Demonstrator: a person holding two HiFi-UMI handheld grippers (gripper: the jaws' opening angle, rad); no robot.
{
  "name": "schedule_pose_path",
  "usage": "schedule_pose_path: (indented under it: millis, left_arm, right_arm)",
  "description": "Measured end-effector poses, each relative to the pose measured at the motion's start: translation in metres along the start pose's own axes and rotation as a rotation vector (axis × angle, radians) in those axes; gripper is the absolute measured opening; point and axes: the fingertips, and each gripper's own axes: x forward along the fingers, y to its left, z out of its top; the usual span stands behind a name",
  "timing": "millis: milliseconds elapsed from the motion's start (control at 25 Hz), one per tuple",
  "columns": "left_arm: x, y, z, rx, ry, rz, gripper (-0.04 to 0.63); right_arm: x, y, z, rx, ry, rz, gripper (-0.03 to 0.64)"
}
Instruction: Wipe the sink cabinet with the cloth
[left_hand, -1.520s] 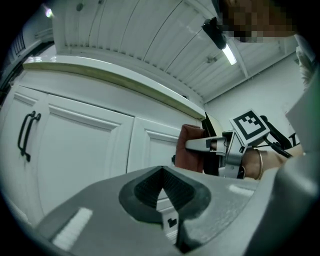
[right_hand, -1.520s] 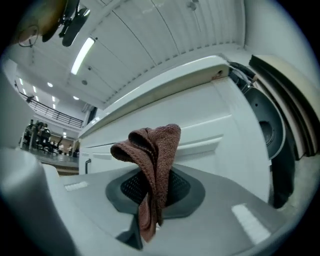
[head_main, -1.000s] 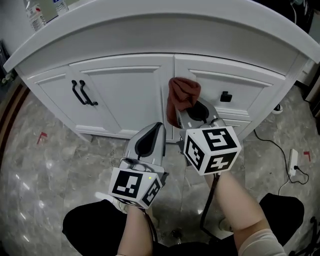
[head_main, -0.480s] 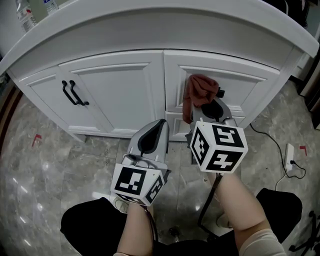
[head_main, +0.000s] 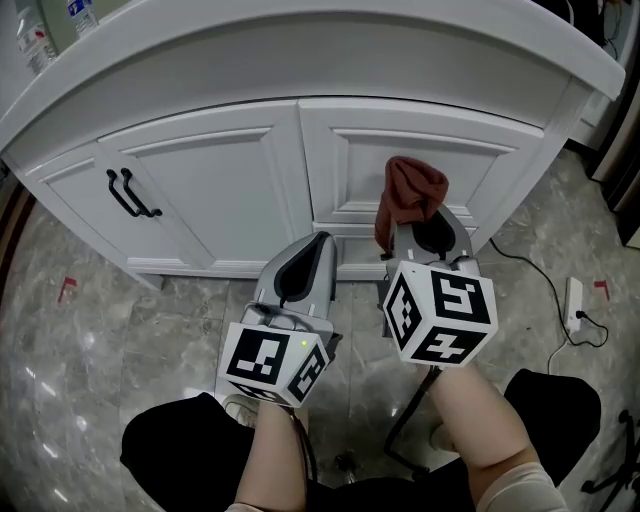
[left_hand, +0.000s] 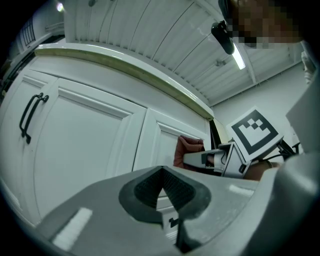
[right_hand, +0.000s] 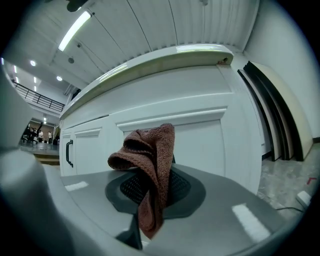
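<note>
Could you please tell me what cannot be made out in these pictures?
- Head view: whether the cloth in the right tool touches the cabinet; the cloth itself hides any contact.
- Head view: the sink; the top edge cuts off the counter.
- Head view: the bottles, cut off at the corner; labels too small.
</note>
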Motion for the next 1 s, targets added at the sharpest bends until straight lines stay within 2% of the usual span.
schedule_pose_path:
  millis: [280, 480, 600, 720, 880, 1000]
  left_arm:
    - [0.011, -0.011, -0.008, 0.009, 0.009, -0.022, 0.001]
    - [0.018, -0.020, -0.020, 0.029, 0.039, -0.041, 0.000]
    - [0.022, -0.025, -0.024, 0.045, 0.046, -0.053, 0.000]
    - [0.025, -0.028, -0.028, 0.045, 0.052, -0.059, 0.000]
    - [0.029, -0.029, -0.029, 0.041, 0.065, -0.057, 0.000]
    - [0.034, -0.034, -0.028, 0.032, 0.057, -0.061, 0.000]
  right_arm:
    - [-0.013, -0.025, 0.010, -0.001, -0.051, -0.022, 0.087]
    - [-0.013, -0.032, 0.013, -0.065, -0.043, -0.008, 0.089]
    - [-0.010, -0.052, 0.012, -0.043, -0.035, -0.051, 0.083]
    - [-0.001, -0.058, 0.010, -0.020, -0.005, -0.030, 0.083]
    - [0.000, -0.061, 0.010, -0.040, -0.015, -0.006, 0.087]
    - [-0.004, -0.075, 0.011, -0.043, -0.017, -0.027, 0.087]
